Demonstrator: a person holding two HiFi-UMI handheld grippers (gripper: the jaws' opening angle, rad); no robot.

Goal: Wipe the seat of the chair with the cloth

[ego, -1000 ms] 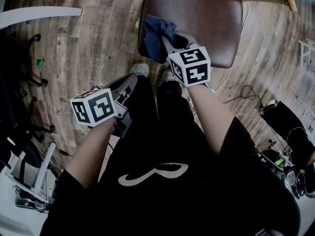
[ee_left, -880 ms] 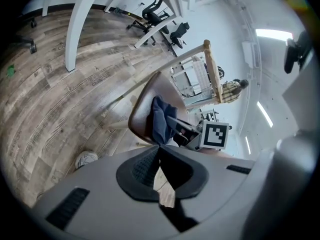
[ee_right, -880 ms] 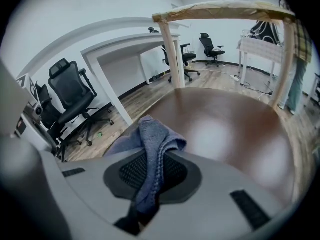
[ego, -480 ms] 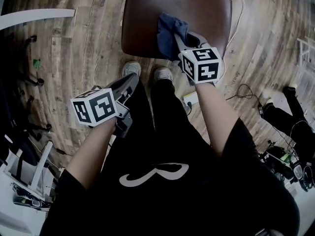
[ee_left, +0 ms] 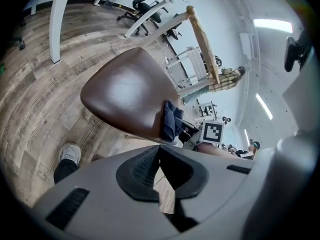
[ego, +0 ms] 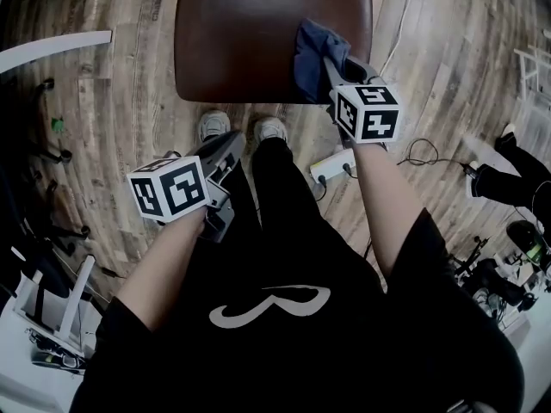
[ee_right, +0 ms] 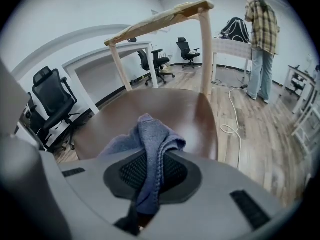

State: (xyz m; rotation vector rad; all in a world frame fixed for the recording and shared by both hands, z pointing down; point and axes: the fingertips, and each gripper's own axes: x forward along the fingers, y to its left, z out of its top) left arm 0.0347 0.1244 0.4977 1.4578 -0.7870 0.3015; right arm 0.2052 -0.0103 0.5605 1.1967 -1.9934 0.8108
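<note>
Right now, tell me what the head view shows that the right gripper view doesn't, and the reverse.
Head view only: the left gripper, two shoes and a power strip. Right gripper view only: a standing person in a plaid shirt, black office chairs and a wooden frame. Both: the brown seat and the blue cloth clamped in the right gripper.

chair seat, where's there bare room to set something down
The seat is bare from its left edge across to the cloth. It is crowded only at the near right corner, where the right gripper holds the cloth.
</note>
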